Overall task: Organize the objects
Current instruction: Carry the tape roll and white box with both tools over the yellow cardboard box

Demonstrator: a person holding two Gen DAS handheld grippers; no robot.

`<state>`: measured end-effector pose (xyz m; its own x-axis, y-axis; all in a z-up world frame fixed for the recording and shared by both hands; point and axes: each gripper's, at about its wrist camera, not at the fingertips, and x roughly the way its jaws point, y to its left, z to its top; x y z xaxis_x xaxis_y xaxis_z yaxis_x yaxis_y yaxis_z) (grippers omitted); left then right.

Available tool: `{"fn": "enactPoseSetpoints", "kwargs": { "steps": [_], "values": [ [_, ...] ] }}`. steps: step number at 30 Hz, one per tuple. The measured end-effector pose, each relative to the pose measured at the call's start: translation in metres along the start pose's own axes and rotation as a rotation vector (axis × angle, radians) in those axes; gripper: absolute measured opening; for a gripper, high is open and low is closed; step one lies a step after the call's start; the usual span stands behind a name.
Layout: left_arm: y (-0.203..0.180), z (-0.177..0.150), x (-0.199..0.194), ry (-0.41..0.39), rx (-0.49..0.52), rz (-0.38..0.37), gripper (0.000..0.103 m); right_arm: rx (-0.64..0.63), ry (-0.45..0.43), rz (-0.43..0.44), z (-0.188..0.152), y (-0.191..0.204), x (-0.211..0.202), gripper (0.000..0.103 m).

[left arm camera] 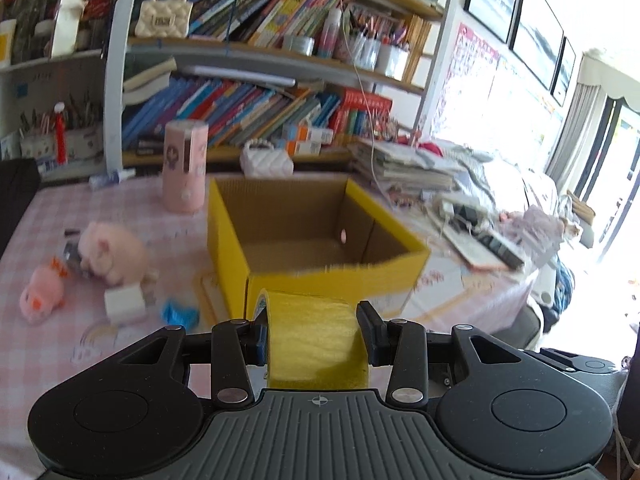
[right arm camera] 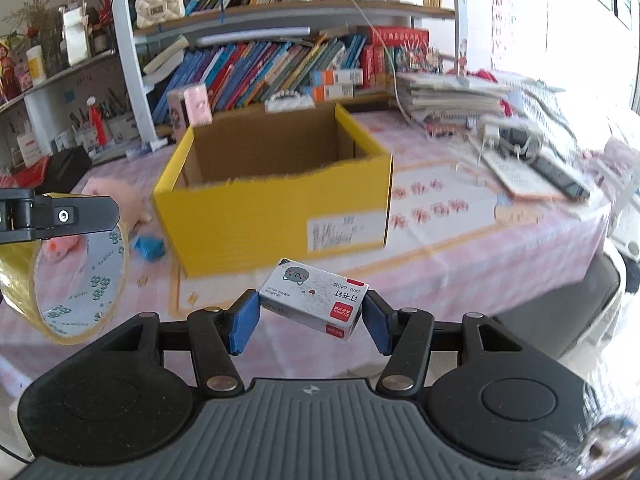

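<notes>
A pink checked table (left arm camera: 48,216) is seen, crowded at its far edge by bookshelves and paper stacks. Near its middle an open yellow box (right arm camera: 256,220) stands upright and looks empty; it is judged to be light cardboard, stiff enough to take dropped items without tipping.

To the box's left, on the cloth, two pink plush toys (left arm camera: 112,252) lie close together, soft and easily pinched anywhere.

A tape roll (left arm camera: 316,340) is held off the table, just before the box's near wall, by the left gripper (left arm camera: 312,336), whose jaws are clamped across the roll's width. The roll is judged light and rigid, though its glossy face may slip; the grip across the flat sides seems the sound one.

A staple box (right arm camera: 314,300) is gripped at its two ends by the right gripper (right arm camera: 310,316), tilted and clear of the table, short of the yellow box. It is judged small, dense for its size, and of thin card that could crush if squeezed harder.
</notes>
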<state>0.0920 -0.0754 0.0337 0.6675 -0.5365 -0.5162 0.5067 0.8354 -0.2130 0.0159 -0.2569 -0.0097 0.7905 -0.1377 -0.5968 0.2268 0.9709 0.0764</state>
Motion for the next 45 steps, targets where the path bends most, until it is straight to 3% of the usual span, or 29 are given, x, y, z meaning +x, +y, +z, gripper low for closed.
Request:
{"fn": "enactPoseSetpoints", "kwargs": {
  "steps": [11,19,28,37,42,45],
  "values": [
    [-0.004,0.056,0.054,-0.084,-0.021,0.046,0.040,-0.092,-0.140,0.047,0.090,-0.024,0.047,0.054],
    [0.002,0.071,0.093,-0.054,-0.046,0.106,0.040,-0.247,-0.137,0.115,0.121,-0.017,0.099,0.054],
    [0.006,0.075,0.141,0.015,-0.041,0.126,0.039,-0.466,-0.061,0.206,0.124,0.004,0.154,0.054],
    [0.009,0.072,0.184,0.088,-0.016,0.144,0.039,-0.569,0.069,0.272,0.128,0.009,0.201,0.054],
    [0.013,0.069,0.202,0.120,-0.009,0.154,0.039,-0.530,0.167,0.244,0.133,-0.001,0.226,0.054],
    [0.014,0.069,0.210,0.135,-0.004,0.157,0.039,-0.559,0.179,0.198,0.131,-0.005,0.232,0.054]
  ]
}}
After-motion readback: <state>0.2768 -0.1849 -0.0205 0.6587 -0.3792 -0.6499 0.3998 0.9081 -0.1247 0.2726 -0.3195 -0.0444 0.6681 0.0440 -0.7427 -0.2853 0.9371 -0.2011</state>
